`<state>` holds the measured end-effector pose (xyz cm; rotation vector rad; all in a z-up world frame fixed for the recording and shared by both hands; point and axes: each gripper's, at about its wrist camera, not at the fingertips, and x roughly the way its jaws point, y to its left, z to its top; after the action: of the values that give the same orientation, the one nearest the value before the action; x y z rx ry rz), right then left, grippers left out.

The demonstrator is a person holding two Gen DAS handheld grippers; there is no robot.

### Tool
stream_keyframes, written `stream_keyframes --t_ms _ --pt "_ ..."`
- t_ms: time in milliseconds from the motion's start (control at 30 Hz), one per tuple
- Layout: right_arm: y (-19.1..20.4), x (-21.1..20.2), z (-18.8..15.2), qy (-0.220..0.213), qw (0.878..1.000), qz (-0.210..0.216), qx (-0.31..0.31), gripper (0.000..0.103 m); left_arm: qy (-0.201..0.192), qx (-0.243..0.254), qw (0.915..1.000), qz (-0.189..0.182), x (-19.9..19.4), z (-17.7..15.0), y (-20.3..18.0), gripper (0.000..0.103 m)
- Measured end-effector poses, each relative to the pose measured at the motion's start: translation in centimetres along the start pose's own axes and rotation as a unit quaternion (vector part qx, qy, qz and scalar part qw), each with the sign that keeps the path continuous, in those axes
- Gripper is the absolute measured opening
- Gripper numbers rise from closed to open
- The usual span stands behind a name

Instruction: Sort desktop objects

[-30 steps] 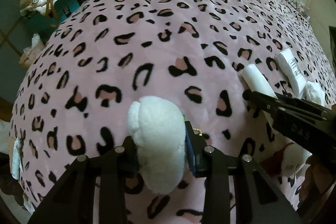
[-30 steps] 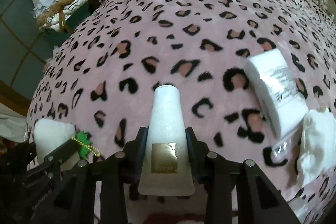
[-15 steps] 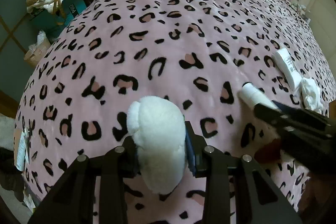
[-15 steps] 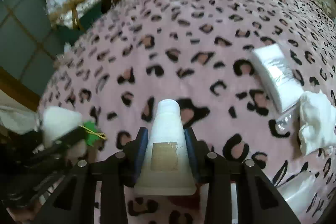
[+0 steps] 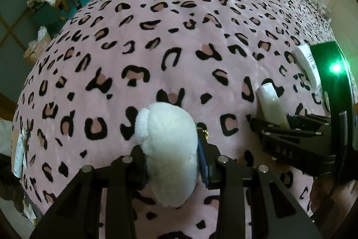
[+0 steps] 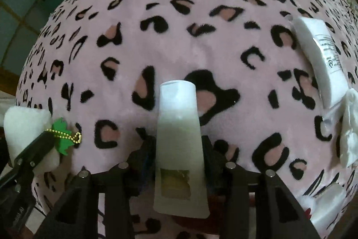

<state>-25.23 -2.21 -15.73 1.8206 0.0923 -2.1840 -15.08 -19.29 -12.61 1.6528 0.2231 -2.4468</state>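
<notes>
Left gripper [image 5: 171, 162] clamps fluffy white plush [image 5: 170, 149]; right gripper [image 6: 179, 156] jaws opening around smooth tapered tube [image 6: 180, 138].

The left gripper [image 5: 171, 162] points steeply down, its jaws closed tight on a white plush [image 5: 170, 149]. The right gripper [image 6: 179, 149], also pitched steeply down just beside it, has a tube [image 6: 179, 140] between its jaws, which are opening, a gap showing beside the left pad.

1 plush [image 5: 170, 153], 1 tube [image 6: 179, 138], 1 white pack [image 6: 322, 59], 1 crumpled white wrapper [image 6: 349, 127], 1 green leaf tag [image 6: 61, 138], 2 tools.
</notes>
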Motion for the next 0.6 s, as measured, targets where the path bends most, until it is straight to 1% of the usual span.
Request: stream_keyframes --t_ms 100,200,300,367,400,600 --pt "0.1 0.1 0.1 0.004 1.000 0.003 -0.010 0.048 0.002 0.001 1.0000 -0.002 0.2 -0.1 -0.2 0.036" --pt "0.3 0.1 -0.2 -0.009 1.000 -0.001 -0.020 0.049 0.004 0.003 1.0000 -0.004 0.2 -0.2 -0.4 0.036" --pt "-0.1 -0.1 -0.6 -0.023 1.000 0.010 -0.011 0.050 0.004 0.004 1.0000 -0.004 0.2 -0.2 -0.5 0.036" --pt "-0.4 -0.3 -0.8 -0.033 0.999 0.011 -0.008 0.045 0.004 0.005 1.0000 -0.004 0.1 -0.3 -0.6 0.036" --pt "-0.4 -0.4 -1.0 -0.039 0.999 0.002 -0.009 0.035 0.003 0.007 1.0000 -0.003 0.1 -0.3 -0.7 0.036" --pt "0.1 -1.2 -2.0 -0.077 0.996 -0.027 -0.024 0.035 -0.003 0.005 1.0000 -0.001 -0.3 -0.2 -0.7 0.036"
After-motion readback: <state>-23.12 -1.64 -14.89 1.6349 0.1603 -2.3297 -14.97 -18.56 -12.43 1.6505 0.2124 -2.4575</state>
